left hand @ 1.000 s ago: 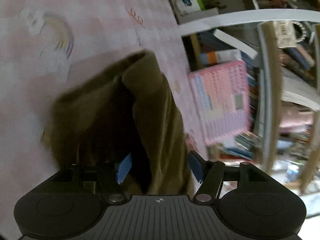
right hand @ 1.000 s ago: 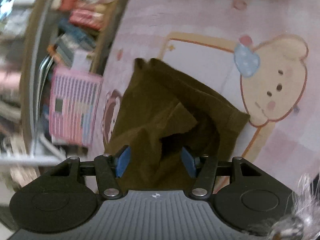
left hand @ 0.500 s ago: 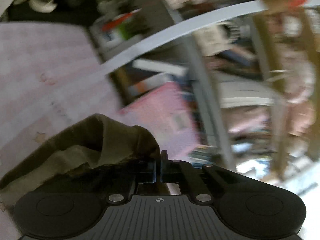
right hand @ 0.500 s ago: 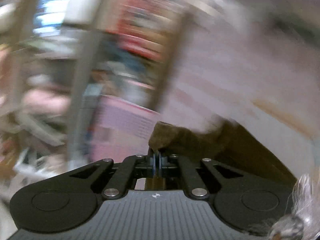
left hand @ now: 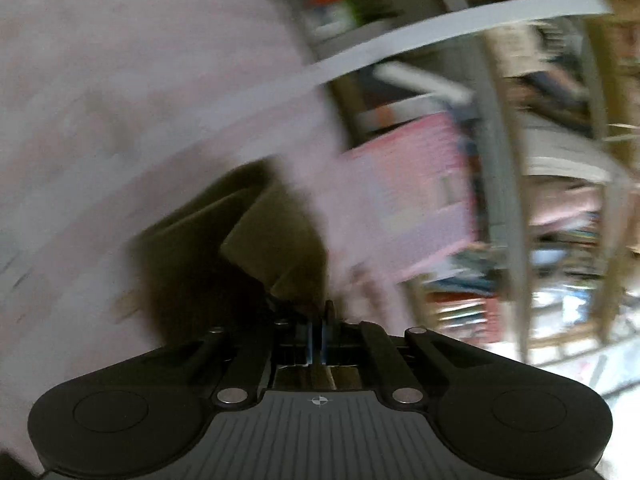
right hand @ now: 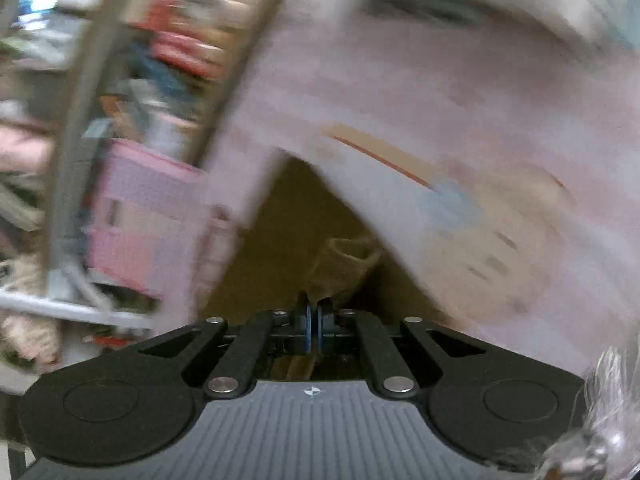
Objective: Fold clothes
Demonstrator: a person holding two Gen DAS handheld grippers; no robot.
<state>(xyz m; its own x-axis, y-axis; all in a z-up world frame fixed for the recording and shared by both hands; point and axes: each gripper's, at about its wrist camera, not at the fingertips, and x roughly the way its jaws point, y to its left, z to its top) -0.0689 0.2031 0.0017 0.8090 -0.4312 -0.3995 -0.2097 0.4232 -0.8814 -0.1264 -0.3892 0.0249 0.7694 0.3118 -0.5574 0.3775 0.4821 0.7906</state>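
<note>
An olive-brown garment (left hand: 224, 248) lies on the pink play mat (left hand: 120, 80). My left gripper (left hand: 318, 336) is shut on an edge of it, with cloth bunched just ahead of the pads. In the right wrist view the same garment (right hand: 288, 220) spreads below and ahead. My right gripper (right hand: 314, 330) is shut on another fold of the garment (right hand: 340, 268), which sticks up from the pads. Both views are motion-blurred.
A pink toy board (left hand: 404, 200) leans against a cluttered shelf (left hand: 560, 160) beside the mat; it also shows in the right wrist view (right hand: 148, 220). A bear drawing (right hand: 500, 224) is printed on the mat to the right of the garment.
One second ago both grippers were open over the garment. They have closed on its edges and are now swinging with the cloth, the mat coming back into view.
</note>
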